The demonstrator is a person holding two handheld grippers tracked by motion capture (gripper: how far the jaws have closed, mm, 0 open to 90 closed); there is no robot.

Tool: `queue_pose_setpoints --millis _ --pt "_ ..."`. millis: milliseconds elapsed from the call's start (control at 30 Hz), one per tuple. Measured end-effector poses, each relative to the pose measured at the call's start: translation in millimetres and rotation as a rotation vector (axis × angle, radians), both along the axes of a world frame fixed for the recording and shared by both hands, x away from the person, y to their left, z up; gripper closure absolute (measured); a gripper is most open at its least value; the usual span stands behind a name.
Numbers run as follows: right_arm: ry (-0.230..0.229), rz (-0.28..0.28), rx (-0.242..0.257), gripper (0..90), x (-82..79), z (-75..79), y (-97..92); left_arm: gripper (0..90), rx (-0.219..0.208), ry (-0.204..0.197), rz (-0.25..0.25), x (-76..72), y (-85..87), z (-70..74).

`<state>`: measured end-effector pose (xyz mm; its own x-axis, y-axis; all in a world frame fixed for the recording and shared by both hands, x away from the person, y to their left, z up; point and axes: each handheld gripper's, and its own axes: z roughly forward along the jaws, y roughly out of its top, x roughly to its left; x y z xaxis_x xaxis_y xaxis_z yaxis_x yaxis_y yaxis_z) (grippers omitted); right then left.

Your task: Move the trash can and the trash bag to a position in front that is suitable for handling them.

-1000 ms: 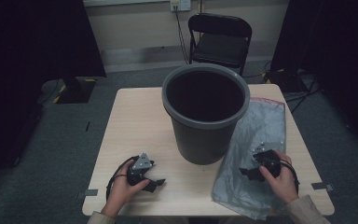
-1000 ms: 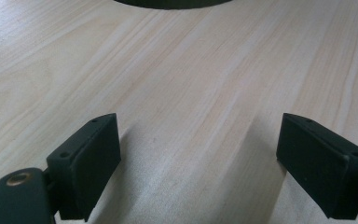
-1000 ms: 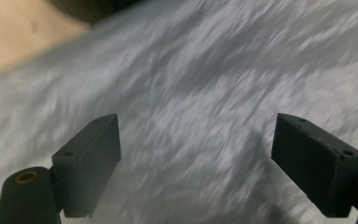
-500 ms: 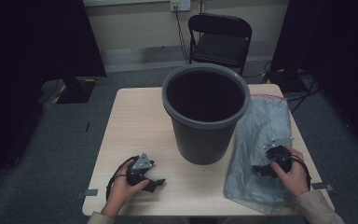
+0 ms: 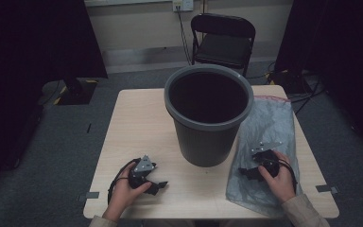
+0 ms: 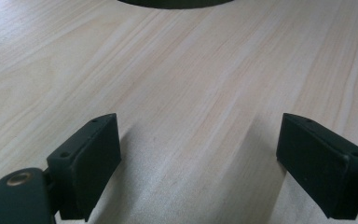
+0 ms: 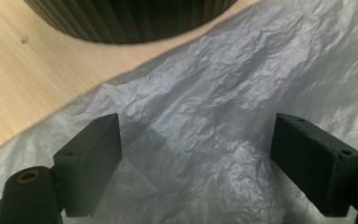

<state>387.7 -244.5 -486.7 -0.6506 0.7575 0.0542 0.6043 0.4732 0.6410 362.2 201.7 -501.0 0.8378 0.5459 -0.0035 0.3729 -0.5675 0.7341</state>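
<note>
A dark grey ribbed bin (image 5: 208, 118) stands upright and empty in the middle of the light wood table (image 5: 137, 123). A crumpled grey plastic bag (image 5: 267, 125) lies flat to its right, with a red strip at its far end. My left gripper (image 5: 159, 185) rests on the table at the near left, jaws open over bare wood (image 6: 198, 163). My right gripper (image 5: 245, 172) lies on the bag's near part and points left toward the bin. Its jaws stand open above the bag (image 7: 196, 163), with nothing pinched. The bin's base (image 7: 135, 18) is just beyond them.
A black folding chair (image 5: 223, 42) stands behind the table. Cables (image 5: 298, 87) lie on the grey carpet at the far right. Dark curtains hang on both sides. The table's left half is bare wood.
My right hand slid right over the bag, then came back left toward the bin; the bag's near edge shifted slightly. The left hand has stayed put.
</note>
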Motion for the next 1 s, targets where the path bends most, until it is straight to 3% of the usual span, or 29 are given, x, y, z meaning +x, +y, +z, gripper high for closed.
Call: queue_pose_setpoints --millis 167,267,367,467,600,733,867,900,1000 --pt "-0.008 0.049 -0.028 15.3 -3.6 0.1 -10.0 12.7 -0.001 0.000 0.001 -0.1 0.0 0.0" --pt "0.011 0.075 -0.056 14.8 -5.8 2.4 -22.0 12.7 -0.001 0.000 0.001 -0.1 0.0 0.0" --pt "0.047 0.045 -0.076 15.5 -6.6 7.4 -38.0 12.7 -0.001 0.000 0.001 -0.1 0.0 0.0" --pt "0.042 0.006 -0.058 15.5 -7.1 18.5 -49.3 12.7 -0.001 0.000 0.001 -0.1 0.0 0.0" --pt "0.019 -0.034 -0.034 15.2 -0.6 30.7 -50.4 12.7 -0.001 0.000 0.001 -0.1 0.0 0.0" --pt "0.008 -0.082 0.021 15.5 7.3 20.3 -41.9 12.6 -0.001 0.000 0.001 -0.1 0.0 0.0" --pt "0.022 -0.088 0.048 15.5 9.2 3.6 -35.8 12.7 -0.001 0.000 0.001 -0.1 0.0 0.0" --pt "-0.023 -0.087 0.049 14.3 7.1 -3.2 -33.6 12.6 0.000 0.000 0.001 -0.1 0.0 0.0" --pt "-0.041 -0.080 0.036 14.3 4.6 -4.7 -32.9 12.6 -0.003 0.000 0.000 -0.1 -0.1 -0.1"
